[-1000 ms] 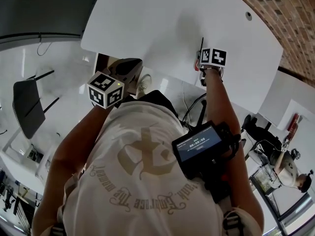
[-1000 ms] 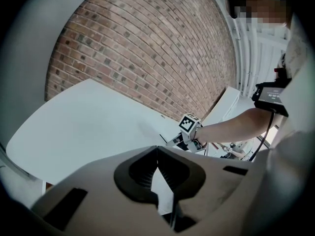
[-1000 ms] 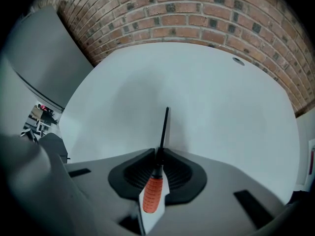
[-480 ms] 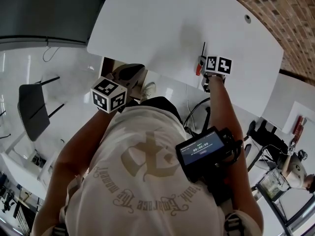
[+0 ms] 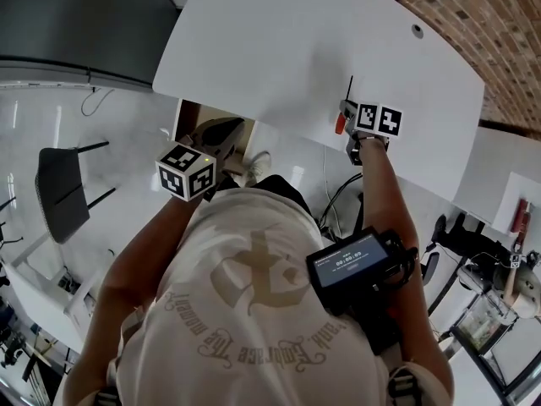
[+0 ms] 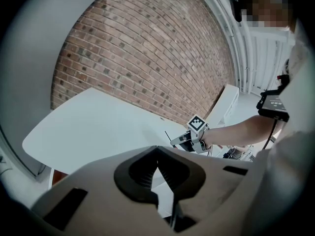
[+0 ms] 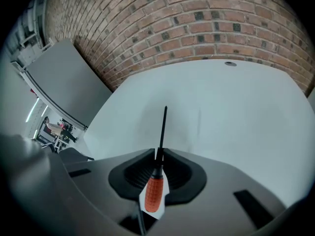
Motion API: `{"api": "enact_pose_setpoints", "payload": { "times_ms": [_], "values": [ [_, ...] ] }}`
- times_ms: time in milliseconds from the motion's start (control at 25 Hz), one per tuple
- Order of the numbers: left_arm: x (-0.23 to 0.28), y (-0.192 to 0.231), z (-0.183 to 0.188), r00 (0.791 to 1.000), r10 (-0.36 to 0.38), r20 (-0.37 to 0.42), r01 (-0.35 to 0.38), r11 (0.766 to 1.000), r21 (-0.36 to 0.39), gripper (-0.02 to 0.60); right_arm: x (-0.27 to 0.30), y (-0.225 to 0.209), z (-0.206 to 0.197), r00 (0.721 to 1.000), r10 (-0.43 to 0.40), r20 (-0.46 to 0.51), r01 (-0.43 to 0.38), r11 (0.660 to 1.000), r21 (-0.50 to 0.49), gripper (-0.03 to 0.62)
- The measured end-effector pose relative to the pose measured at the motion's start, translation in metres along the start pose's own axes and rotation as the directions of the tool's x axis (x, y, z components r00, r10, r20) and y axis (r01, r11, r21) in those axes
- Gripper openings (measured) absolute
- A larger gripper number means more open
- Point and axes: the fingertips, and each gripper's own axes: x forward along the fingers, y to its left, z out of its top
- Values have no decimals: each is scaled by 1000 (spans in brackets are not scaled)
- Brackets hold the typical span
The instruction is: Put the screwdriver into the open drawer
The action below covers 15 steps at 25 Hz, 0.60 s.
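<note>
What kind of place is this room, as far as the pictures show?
Probably an office or lab: a white table by a brick wall, a dark chair on a glossy white floor.

We find ourselves in what looks like an office or lab workroom, judging by its brick wall, big white table, glossy white floor, black chair and trailing cables.

Screwdriver: orange knurled handle, black shaft; right gripper and left gripper: grey shells, black inside the jaws; marker cubes: black-and-white squares; table plain white; wall red-brown brick, pale mortar; T-shirt off-white, tan print; chair dark grey; floor glossy white.
</note>
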Motion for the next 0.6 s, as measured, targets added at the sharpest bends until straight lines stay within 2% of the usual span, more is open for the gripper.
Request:
{"api": "enact_pose_setpoints", "payload": {
  "times_ms": [360,600],
  "values": [
    [-17,-19,-2,999,37,34,-38,999,25,20,-30,20,-8,991,98,95,-100,995,23,66],
    [-22,-21,-3,998,54,36,-56,997,44,20,-46,46,-8,971,173,165,-177,984,7,66]
  ]
}}
